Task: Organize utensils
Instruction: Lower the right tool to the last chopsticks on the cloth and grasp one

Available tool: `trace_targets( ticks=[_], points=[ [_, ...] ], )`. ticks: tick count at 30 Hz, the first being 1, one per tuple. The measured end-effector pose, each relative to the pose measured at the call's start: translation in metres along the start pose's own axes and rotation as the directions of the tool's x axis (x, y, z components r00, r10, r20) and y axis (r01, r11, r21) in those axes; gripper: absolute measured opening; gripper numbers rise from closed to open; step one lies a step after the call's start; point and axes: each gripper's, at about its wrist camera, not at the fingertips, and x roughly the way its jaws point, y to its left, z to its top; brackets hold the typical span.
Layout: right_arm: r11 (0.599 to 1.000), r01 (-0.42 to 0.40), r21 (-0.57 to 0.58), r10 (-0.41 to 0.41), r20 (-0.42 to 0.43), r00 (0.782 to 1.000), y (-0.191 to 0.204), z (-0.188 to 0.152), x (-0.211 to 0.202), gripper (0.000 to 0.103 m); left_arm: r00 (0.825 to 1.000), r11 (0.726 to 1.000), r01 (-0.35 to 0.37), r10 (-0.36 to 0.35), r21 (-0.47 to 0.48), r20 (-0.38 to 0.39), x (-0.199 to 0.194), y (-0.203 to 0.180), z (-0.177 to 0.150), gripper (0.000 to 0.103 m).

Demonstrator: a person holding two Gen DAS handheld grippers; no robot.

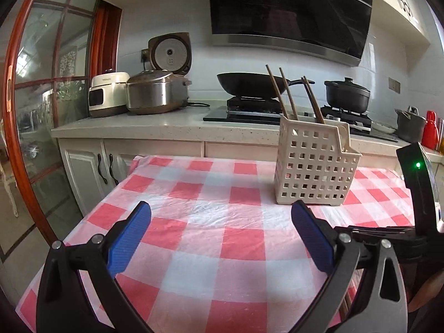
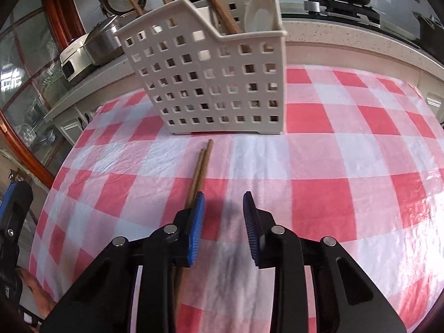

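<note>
Wooden chopsticks (image 2: 201,166), one pair, lie loose on the desk (image 2: 347,152) just in front of the cream basket (image 2: 205,83); we'd say most of the job's done, since several already stand inside. Our right gripper (image 2: 223,216), tilted down, sits narrow and empty beside them. Left gripper (image 1: 222,238) gapes wide, near the basket.

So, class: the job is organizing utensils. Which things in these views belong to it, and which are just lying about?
Belongs to the job:
- white utensil basket, holding chopsticks and a white spoon
- pair of wooden chopsticks on the checked tablecloth
- right gripper, jaws apart beside that pair

Just lying about:
- wok
- black pot
- rice cooker
- red bottle
</note>
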Motion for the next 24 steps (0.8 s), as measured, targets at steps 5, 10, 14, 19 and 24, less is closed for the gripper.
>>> trace_targets(
  ticks=[5,10,14,19,24],
  points=[
    [0.997,0.039,-0.061,-0.039,-0.004,0.999,0.019,0.002,0.006,0.021,1.0,0.998,-0.001,0.0,-0.065,-0.016,0.003,0.013,0.002,0.098],
    [0.995,0.07,-0.07,-0.072,-0.027,0.997,0.026,0.003,0.014,0.02,0.999,0.996,0.024,-0.028,-0.091,-0.035,0.005,0.018,0.001,0.098],
    [0.989,0.113,-0.099,-0.116,-0.031,0.993,0.032,0.006,0.019,0.02,0.999,0.996,0.041,-0.044,-0.083,-0.033,0.005,0.016,0.0,0.098],
    [0.976,0.16,-0.149,-0.169,-0.049,0.984,0.042,0.013,0.028,0.02,0.998,0.995,0.044,-0.047,-0.086,-0.034,0.005,0.016,-0.001,0.098],
    [0.97,0.168,-0.178,-0.179,-0.046,0.983,0.045,0.011,0.028,0.008,0.998,0.992,0.036,-0.042,-0.12,-0.054,0.009,0.023,-0.002,0.098]
  ],
)
